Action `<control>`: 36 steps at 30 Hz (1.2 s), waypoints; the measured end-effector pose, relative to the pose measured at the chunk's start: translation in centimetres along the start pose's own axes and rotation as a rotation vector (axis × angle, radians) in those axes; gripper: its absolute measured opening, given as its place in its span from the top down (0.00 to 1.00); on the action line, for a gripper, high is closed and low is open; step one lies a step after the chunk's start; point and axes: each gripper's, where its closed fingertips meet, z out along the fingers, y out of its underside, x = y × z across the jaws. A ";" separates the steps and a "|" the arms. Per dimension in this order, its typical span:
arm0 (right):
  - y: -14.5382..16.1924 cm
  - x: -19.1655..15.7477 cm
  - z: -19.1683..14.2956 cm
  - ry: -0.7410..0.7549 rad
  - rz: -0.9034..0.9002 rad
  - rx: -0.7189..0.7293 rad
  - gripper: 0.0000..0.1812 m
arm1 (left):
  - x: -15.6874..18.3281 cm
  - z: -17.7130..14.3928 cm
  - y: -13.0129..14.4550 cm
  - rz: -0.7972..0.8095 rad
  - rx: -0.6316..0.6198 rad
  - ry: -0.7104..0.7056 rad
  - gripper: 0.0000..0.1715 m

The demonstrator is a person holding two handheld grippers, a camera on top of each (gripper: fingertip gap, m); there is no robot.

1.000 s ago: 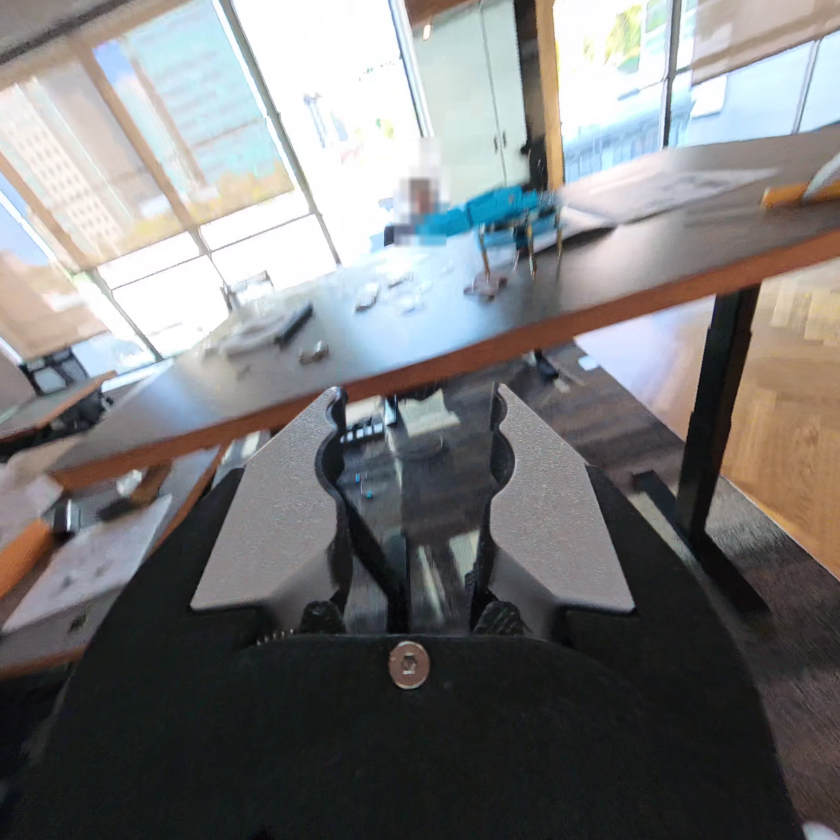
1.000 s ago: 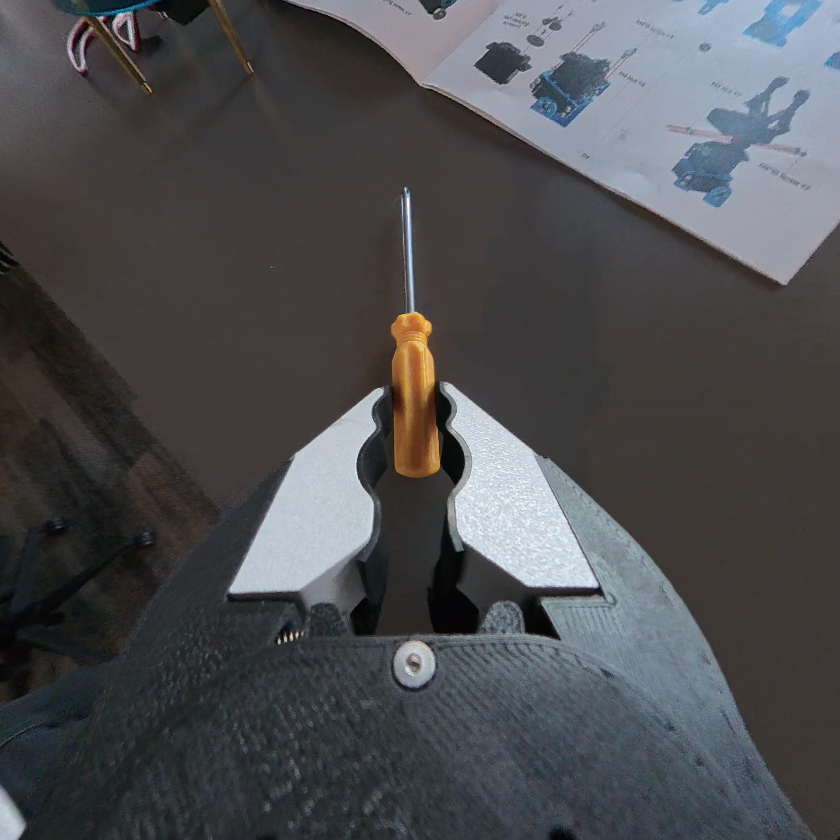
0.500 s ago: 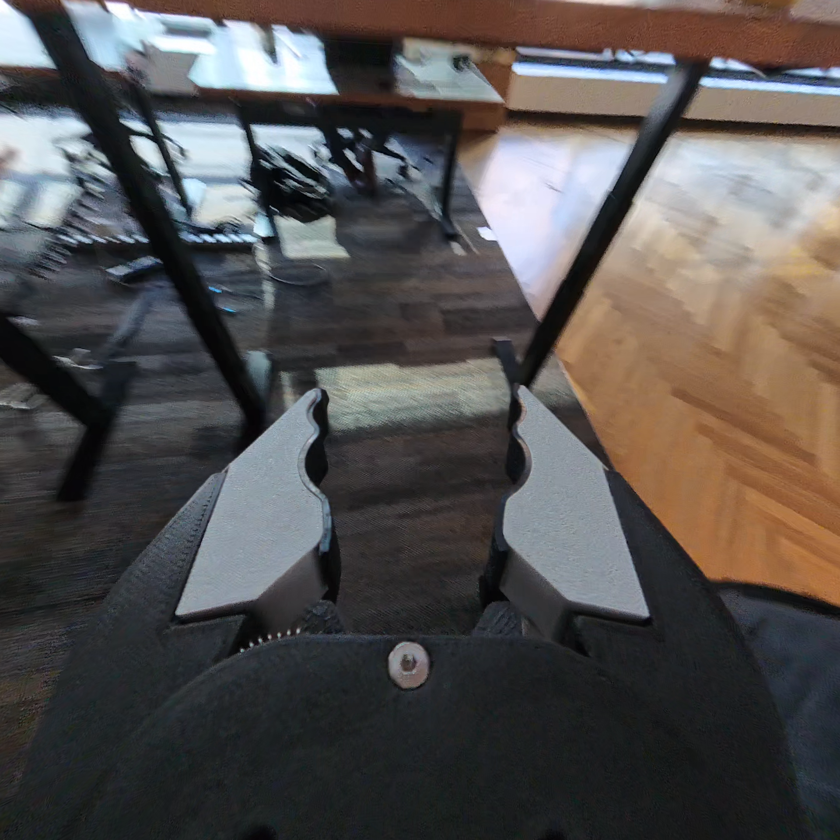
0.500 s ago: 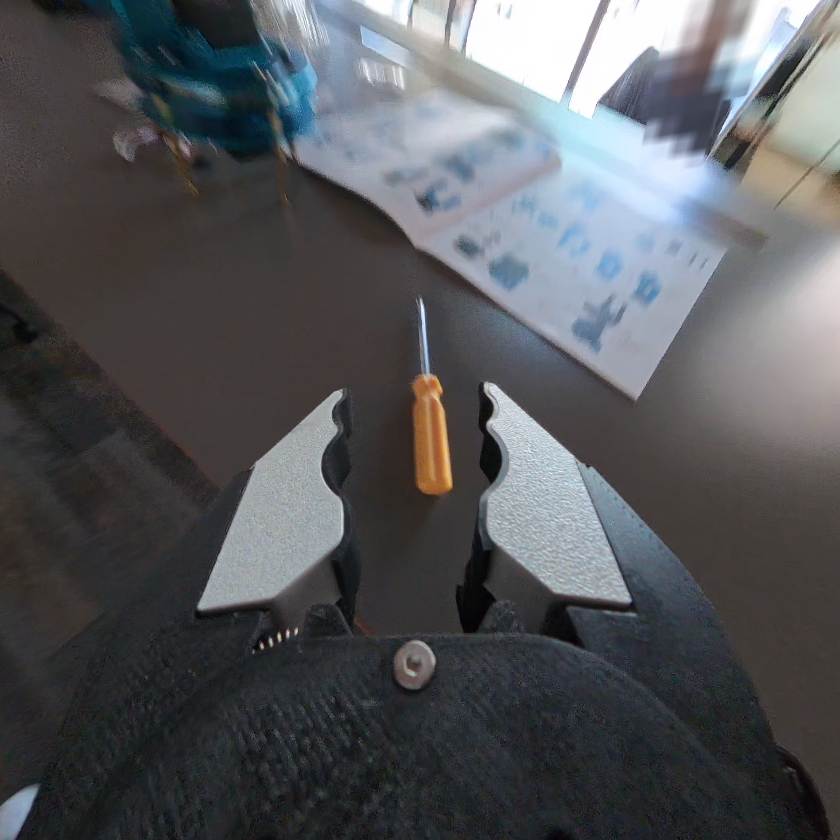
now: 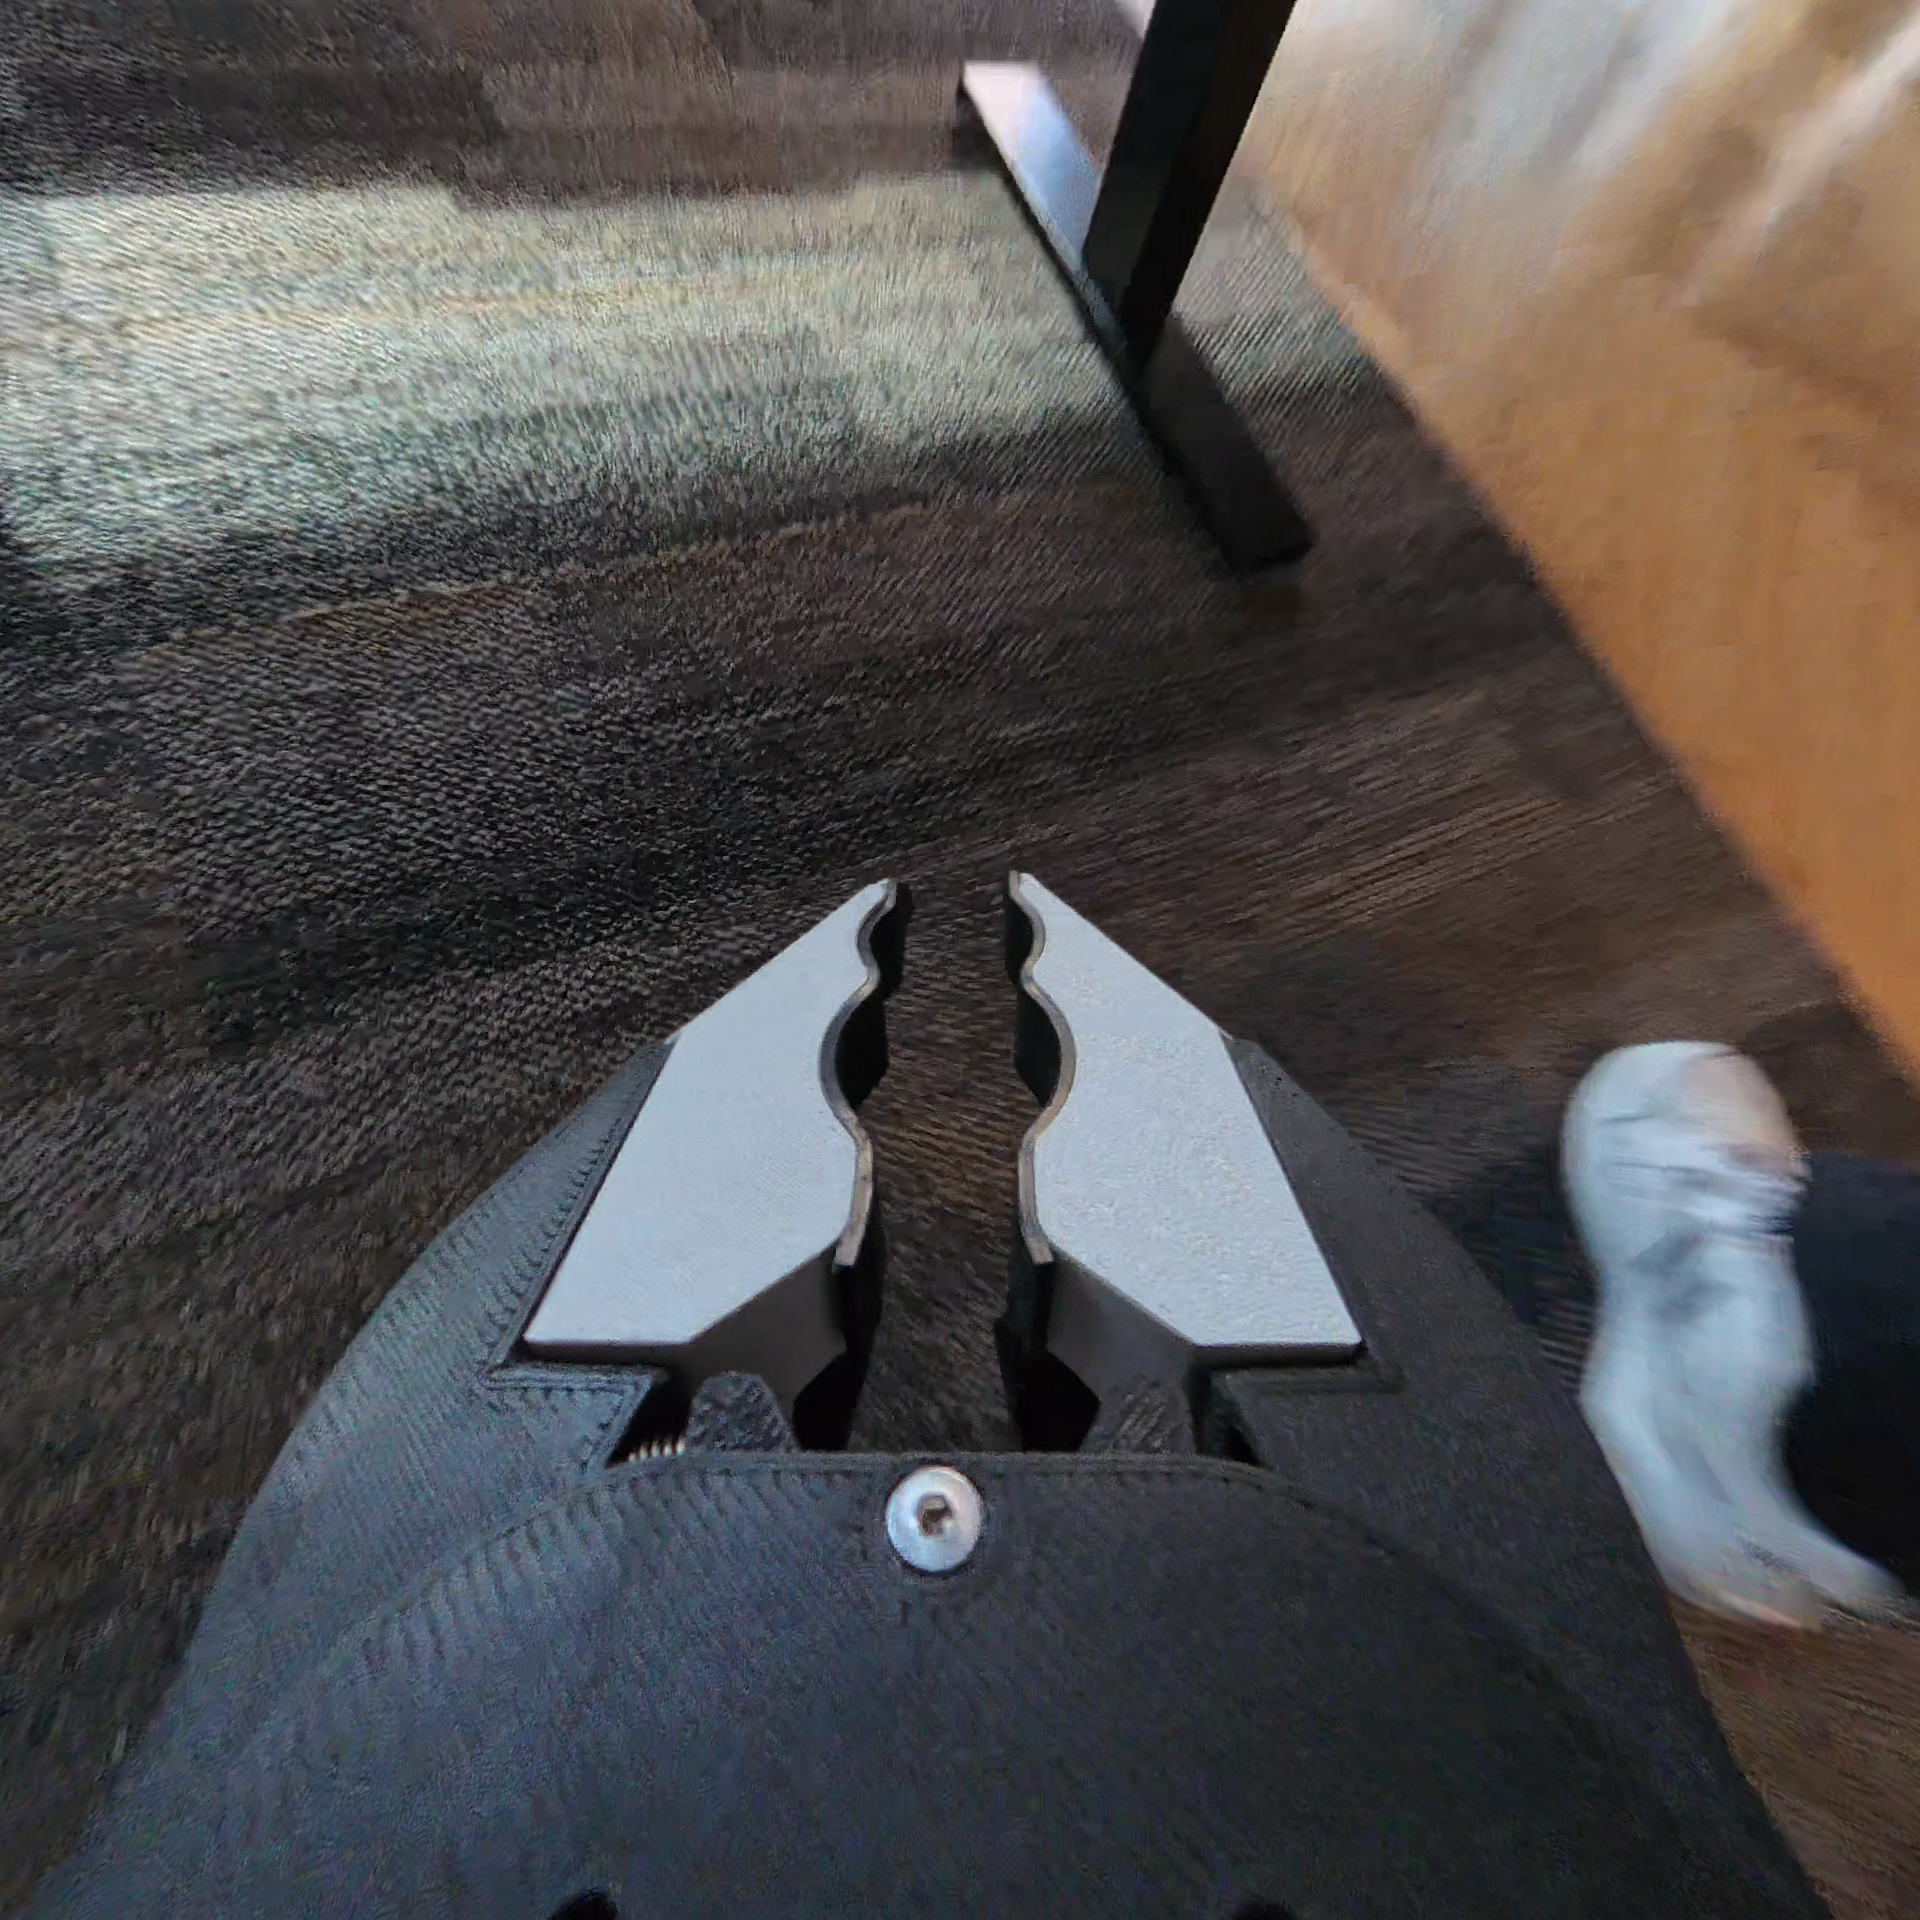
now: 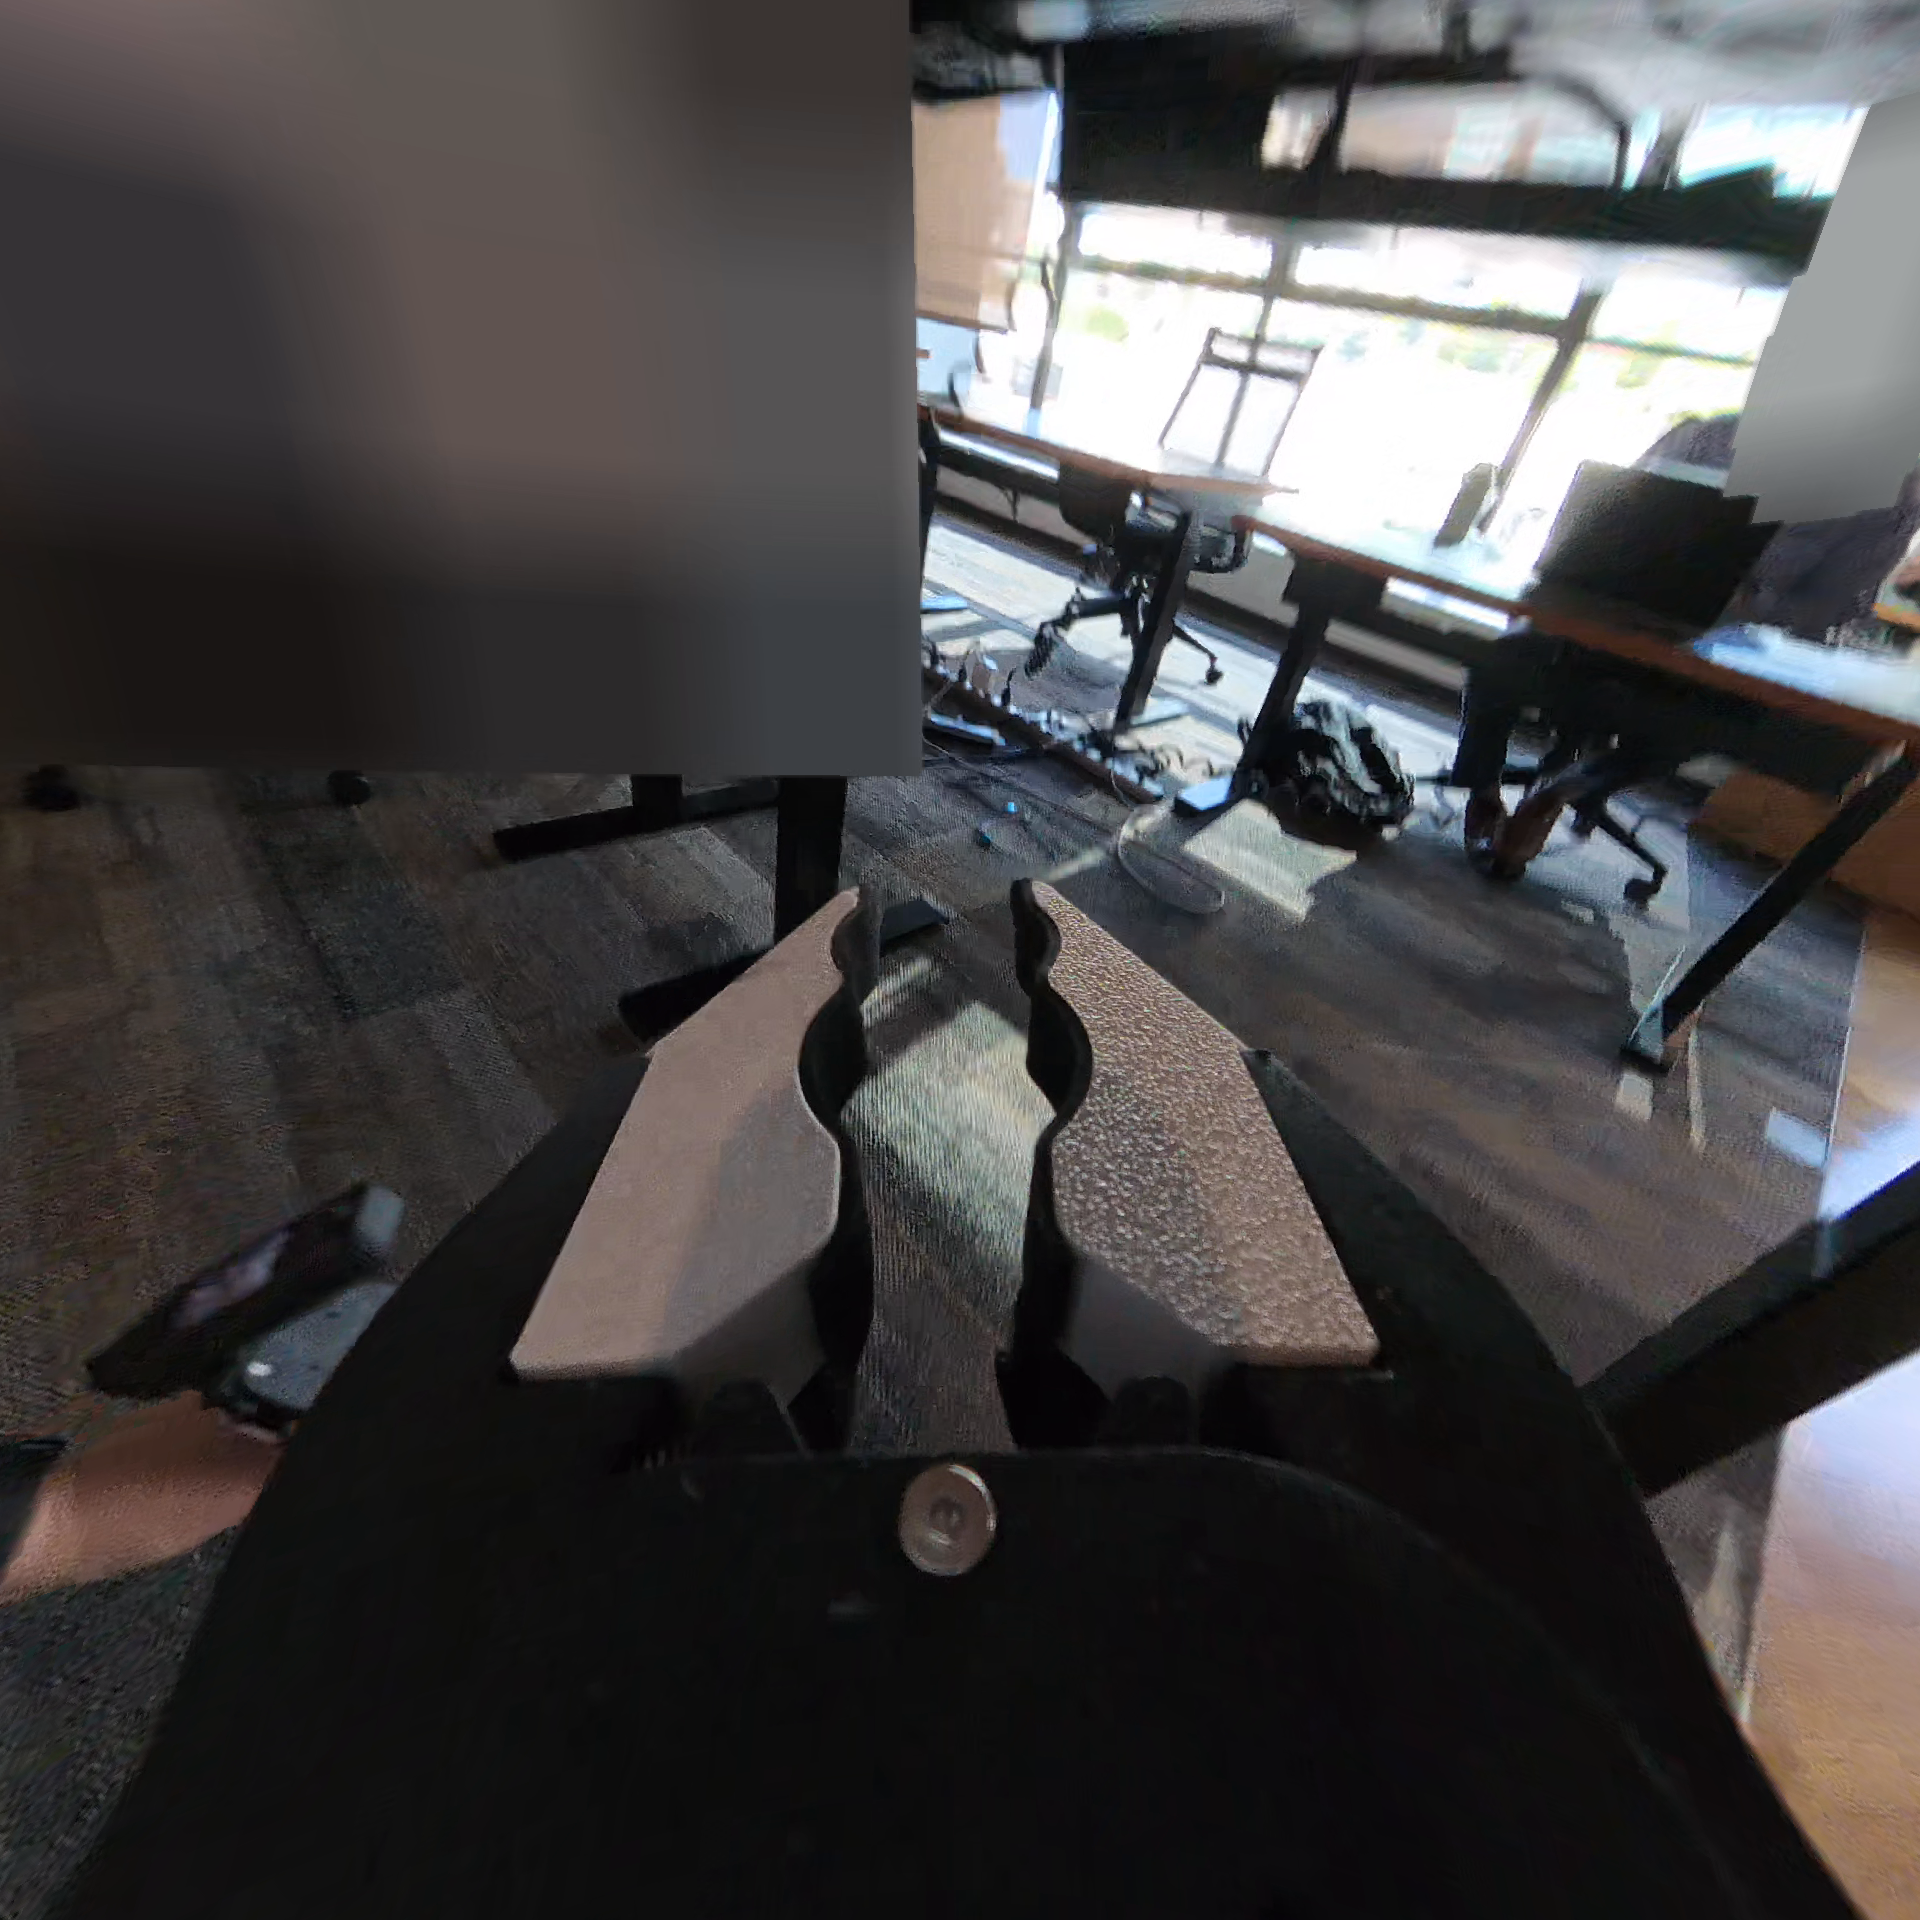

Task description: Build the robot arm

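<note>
My left gripper points down at dark grey carpet. Its jaws stand a narrow gap apart with only carpet showing between them, and it holds nothing. My right gripper points low across the room over the carpet. Its jaws also stand a narrow gap apart and are empty. A black table leg stands just beyond its fingertips. No tabletop object is in either view.
A black table leg with a flat foot stands ahead of the left gripper, beside wood flooring. A white shoe is at the right. Desks, office chairs, a black bag, floor cables and a person's arm show in the right wrist view. Tip to tip, the grippers are about 50 centimeters apart.
The right gripper let go of the orange screwdriver, left the table and now looks across the floor. The left gripper swung down to the carpet. Both sets of jaws narrowed from wide open.
</note>
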 end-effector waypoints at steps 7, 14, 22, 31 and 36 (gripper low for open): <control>23.8 3.0 -2.8 -0.020 0.214 -0.187 0.87 | -1.9 19.0 10.3 0.070 -0.027 -0.110 0.93; 31.1 7.3 -6.0 -0.019 0.292 -0.328 0.88 | -3.9 24.1 13.8 0.045 -0.067 -0.192 0.91; 34.1 7.6 -6.0 -0.091 0.324 -0.397 0.89 | -4.3 25.5 14.8 0.094 -0.109 -0.184 0.91; 36.5 7.1 -6.1 -0.152 0.360 -0.465 0.90 | -4.3 26.2 15.9 0.147 -0.141 -0.196 0.93; 37.4 6.9 -5.9 -0.177 0.363 -0.496 0.90 | -4.2 26.2 15.9 0.213 -0.151 -0.206 0.93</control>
